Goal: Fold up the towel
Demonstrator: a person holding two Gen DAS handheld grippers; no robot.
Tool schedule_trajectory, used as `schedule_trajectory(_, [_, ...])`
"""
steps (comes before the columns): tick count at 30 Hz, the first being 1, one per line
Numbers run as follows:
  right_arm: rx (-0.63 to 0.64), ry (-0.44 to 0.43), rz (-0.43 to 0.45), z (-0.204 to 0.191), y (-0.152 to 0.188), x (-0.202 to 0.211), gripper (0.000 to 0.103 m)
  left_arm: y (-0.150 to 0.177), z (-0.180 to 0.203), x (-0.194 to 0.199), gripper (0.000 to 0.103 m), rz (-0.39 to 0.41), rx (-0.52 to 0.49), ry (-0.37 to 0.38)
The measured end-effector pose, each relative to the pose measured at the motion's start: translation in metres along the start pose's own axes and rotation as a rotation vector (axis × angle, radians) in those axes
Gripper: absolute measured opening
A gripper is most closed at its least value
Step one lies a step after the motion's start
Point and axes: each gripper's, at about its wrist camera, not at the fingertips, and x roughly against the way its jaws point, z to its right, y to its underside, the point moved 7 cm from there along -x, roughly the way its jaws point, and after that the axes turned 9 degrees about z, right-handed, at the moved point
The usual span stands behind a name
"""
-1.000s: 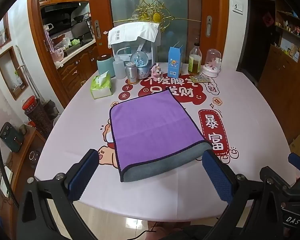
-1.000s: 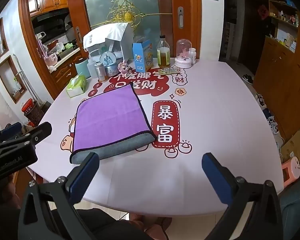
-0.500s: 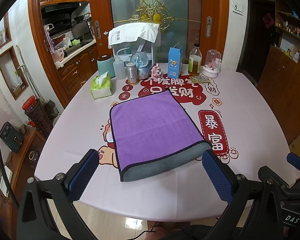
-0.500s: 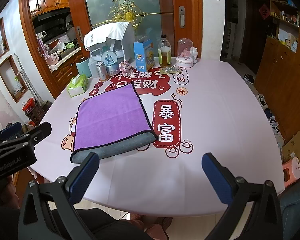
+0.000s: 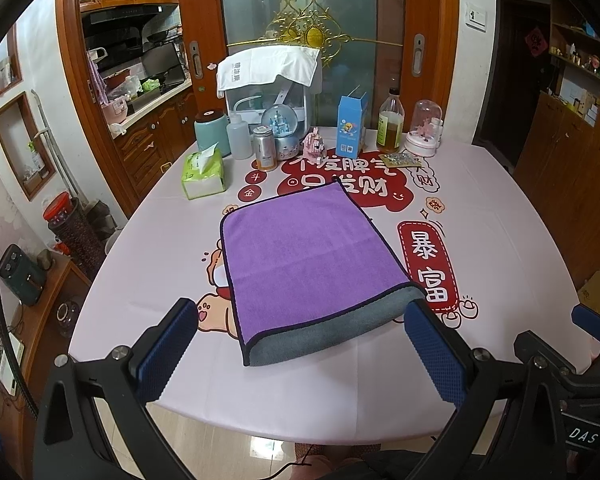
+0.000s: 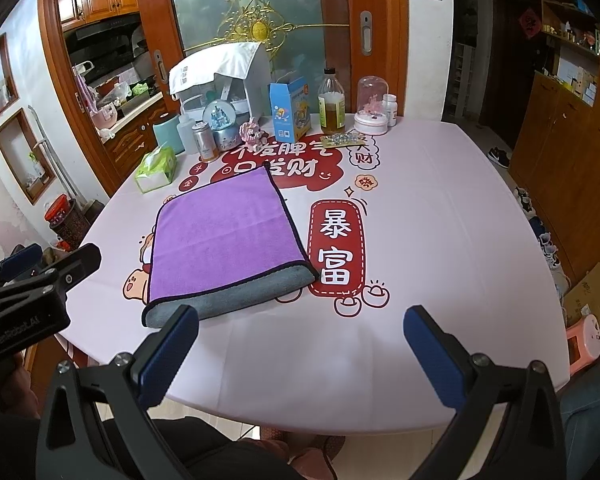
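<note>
A purple towel [image 5: 308, 252] with a grey underside lies folded flat on the pink table [image 5: 500, 216]; its grey folded edge faces me. It also shows in the right wrist view [image 6: 224, 236]. My left gripper [image 5: 300, 344] is open and empty, held just short of the towel's near edge. My right gripper [image 6: 300, 344] is open and empty above the table's front edge, to the right of the towel. The left gripper's body [image 6: 24, 280] shows at the left of the right wrist view.
At the table's far side stand a green tissue pack [image 5: 202, 174], a teal canister [image 5: 212, 132], a snow globe [image 5: 282, 128], a blue carton [image 5: 352, 128], an oil bottle [image 5: 390, 124] and a glass dome [image 5: 424, 128]. Wooden cabinets [image 5: 572, 168] stand at the right.
Both grippers have drifted very slightly; the towel has not moved and both grippers stay open.
</note>
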Motion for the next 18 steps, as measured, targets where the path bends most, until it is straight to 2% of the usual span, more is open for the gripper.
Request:
schedule_trajectory(5, [-0.002,0.004,0.0,0.0,0.0,0.0,0.103,-0.002,-0.001,-0.003,0.102,-0.013,-0.003,0.004])
schedule_trajectory(10, [-0.009,0.014,-0.005,-0.005,0.016,-0.006,0.103,-0.01,-0.013,-0.014,0.102,-0.028,-0.008,0.03])
schedule_trajectory(13, [-0.017,0.023,-0.012,-0.016,0.017,-0.004,0.103,-0.009,-0.019,-0.019,0.102,-0.032,-0.015,0.047])
schedule_trajectory(14, [-0.02,0.026,-0.016,-0.028,0.012,-0.017,0.103,-0.01,-0.021,-0.021,0.102,-0.034,-0.019,0.053])
schedule_trajectory(18, [-0.03,0.04,-0.018,-0.031,0.007,-0.019,0.103,-0.01,-0.03,-0.03,0.102,-0.044,-0.028,0.073])
